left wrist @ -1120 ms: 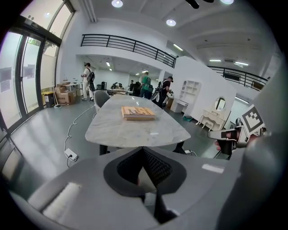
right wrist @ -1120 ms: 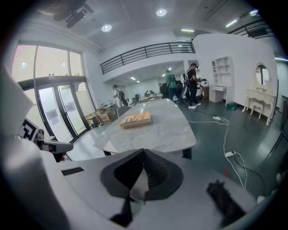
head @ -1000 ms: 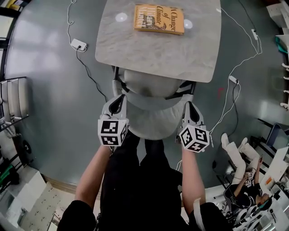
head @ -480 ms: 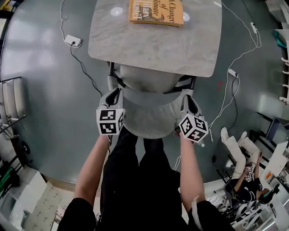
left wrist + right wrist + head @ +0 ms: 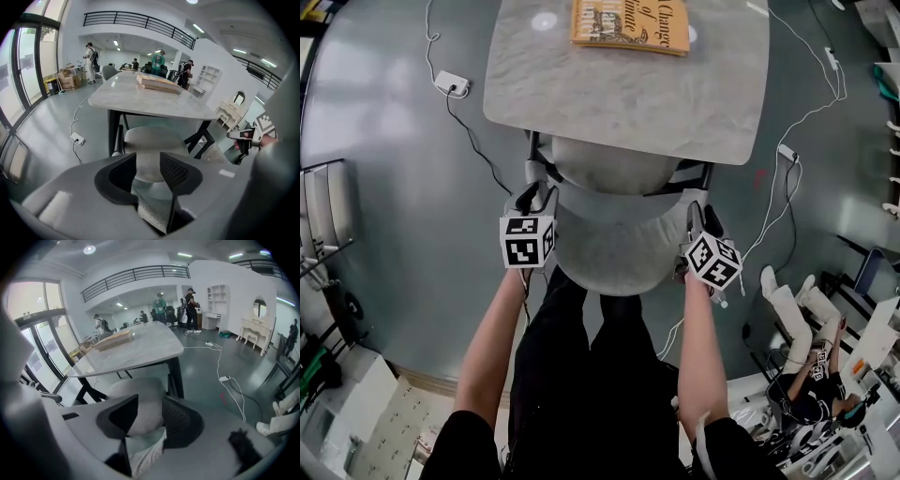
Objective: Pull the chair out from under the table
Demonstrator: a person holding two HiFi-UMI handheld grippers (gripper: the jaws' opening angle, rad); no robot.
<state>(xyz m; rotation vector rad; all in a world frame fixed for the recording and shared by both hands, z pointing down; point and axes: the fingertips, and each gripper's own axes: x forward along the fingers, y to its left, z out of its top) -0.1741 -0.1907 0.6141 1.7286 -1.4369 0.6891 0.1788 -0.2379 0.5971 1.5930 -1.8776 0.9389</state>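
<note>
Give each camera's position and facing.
Head view: on the person's head, looking steeply down at table and chair; forearms, legs, left gripper, right gripper show.
Left gripper view: rides the left gripper, looks along its jaws, just opened astride the chair back, toward the table.
Right gripper view: likewise on the right gripper, jaws just opened, chair back between.
All share chair, table, book.

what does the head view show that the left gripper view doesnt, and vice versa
Only the head view: the person's forearms and legs, and the left gripper's marker cube. Only the left gripper view: table legs, people beyond, and the gap between that gripper's jaws, which have just been opening, with the chair back in it. Both: table, book, chair, floor socket.
</note>
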